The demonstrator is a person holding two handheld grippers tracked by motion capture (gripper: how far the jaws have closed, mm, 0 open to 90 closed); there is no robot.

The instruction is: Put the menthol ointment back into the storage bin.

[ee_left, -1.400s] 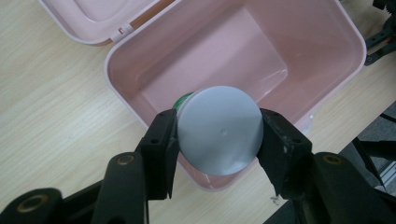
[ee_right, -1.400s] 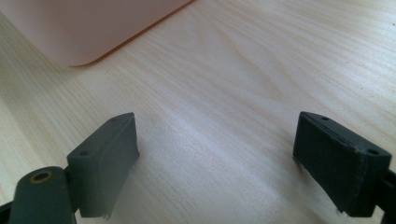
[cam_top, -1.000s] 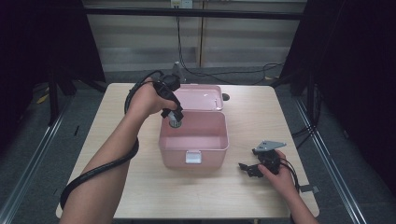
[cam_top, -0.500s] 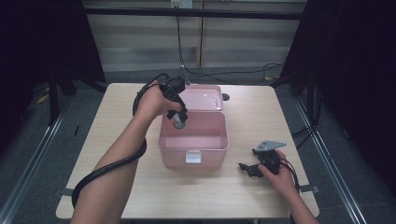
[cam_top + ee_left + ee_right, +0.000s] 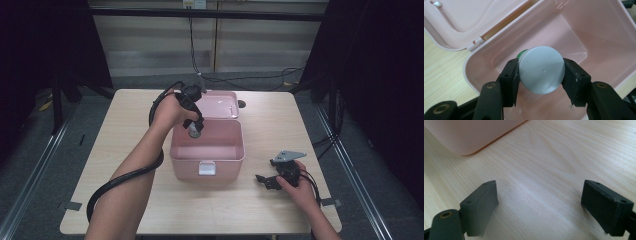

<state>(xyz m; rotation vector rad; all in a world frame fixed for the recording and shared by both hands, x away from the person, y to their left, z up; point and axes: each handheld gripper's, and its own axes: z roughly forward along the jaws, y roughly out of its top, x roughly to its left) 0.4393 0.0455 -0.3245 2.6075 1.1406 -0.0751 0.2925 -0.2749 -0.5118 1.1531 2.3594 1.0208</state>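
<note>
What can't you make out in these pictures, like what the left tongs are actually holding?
- Held item: left gripper view, its grey round cap hides the body; just a green sliver peeks out.
- Same item: high view, too small to identify.
- Pink box floor: high view, near wall hides part.

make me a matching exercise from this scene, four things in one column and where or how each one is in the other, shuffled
Things:
1. left gripper
2. right gripper
3. pink box
4. box lid

States:
A. folded back flat on the table behind the box
B. jaws apart, nothing between them, over bare wood
C. shut on a grey-capped bottle above the box's inside
D. standing open near the middle of the table, latch facing the person

Pairs: 1-C, 2-B, 3-D, 4-A
</note>
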